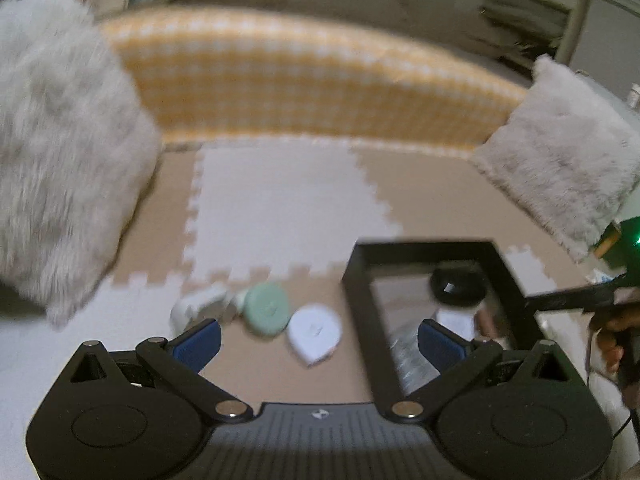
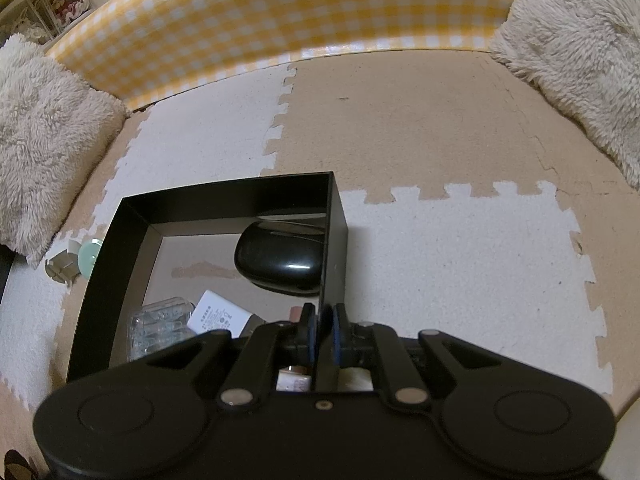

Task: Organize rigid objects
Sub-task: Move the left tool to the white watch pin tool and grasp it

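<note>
— Progress is judged to be partial. Inside the black box (image 2: 136,216) a glossy black case (image 2: 280,262), a white charger (image 2: 218,314) and a clear plastic pack (image 2: 158,326) are already seen, so some rigid items are counted as sorted.

— And what is left outside?

— On the foam mat (image 1: 280,200), just beside the box on its left, a green round case (image 1: 266,308), a white teardrop-shaped case (image 1: 314,332) and a small white item (image 1: 196,306) are seen. They are not yet placed inside. The small white item is blurred, so it cannot be named.

— How are the grippers found?

— The right gripper (image 2: 322,330) is closed together on the near right wall of the box; the thin wall is clamped between its blue pads, so the box is steadied. The left gripper (image 1: 320,340) is held with its jaws wide apart, and nothing is between them. It is pointed down toward the loose items.

— So the next step?

— Probably one of the three loose items is to be picked by the left gripper and put in the box. Nothing more can be told.
</note>
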The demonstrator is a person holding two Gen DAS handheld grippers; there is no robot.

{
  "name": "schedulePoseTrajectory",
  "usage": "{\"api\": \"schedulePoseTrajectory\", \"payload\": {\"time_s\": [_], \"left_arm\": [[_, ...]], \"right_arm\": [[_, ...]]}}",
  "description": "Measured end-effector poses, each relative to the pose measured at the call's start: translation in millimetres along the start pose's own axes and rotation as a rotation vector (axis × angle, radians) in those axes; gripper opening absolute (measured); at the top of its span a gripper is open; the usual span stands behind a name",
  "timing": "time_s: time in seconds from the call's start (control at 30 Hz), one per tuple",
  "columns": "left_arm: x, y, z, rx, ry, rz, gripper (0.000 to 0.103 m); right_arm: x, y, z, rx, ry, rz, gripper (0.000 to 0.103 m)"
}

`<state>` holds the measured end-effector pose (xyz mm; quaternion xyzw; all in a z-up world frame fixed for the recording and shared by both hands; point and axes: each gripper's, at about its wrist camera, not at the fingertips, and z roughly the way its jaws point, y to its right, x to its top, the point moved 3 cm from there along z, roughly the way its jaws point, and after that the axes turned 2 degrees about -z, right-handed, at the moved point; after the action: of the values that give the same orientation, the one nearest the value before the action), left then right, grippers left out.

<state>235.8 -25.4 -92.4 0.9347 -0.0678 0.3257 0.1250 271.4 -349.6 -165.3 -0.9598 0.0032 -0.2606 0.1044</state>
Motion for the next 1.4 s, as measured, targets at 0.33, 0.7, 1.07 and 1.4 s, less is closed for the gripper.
{"api": "schedulePoseTrajectory", "payload": {"time_s": [0.33, 0.7, 1.07, 1.4], "left_arm": [[-1, -27, 52, -0.021, -0.053, -0.022, 0.061], [21, -70, 89, 0.073, 0.057, -0.058, 0.059], [21, -88, 92, 0.21, 0.091, -0.045, 0.093], [14, -103, 114, 0.224, 0.092, -0.034, 0.091]], "right_arm": [[-1, -1, 1, -0.007, -0.005, -0.018, 0.009], [-1, -1, 2, -0.007, -0.011, -0.03, 0.01], [-2, -4, 4, -0.022, -0.023, -0.049, 0.01], [-3, -4, 4, -0.019, -0.023, -0.048, 0.01]]}}
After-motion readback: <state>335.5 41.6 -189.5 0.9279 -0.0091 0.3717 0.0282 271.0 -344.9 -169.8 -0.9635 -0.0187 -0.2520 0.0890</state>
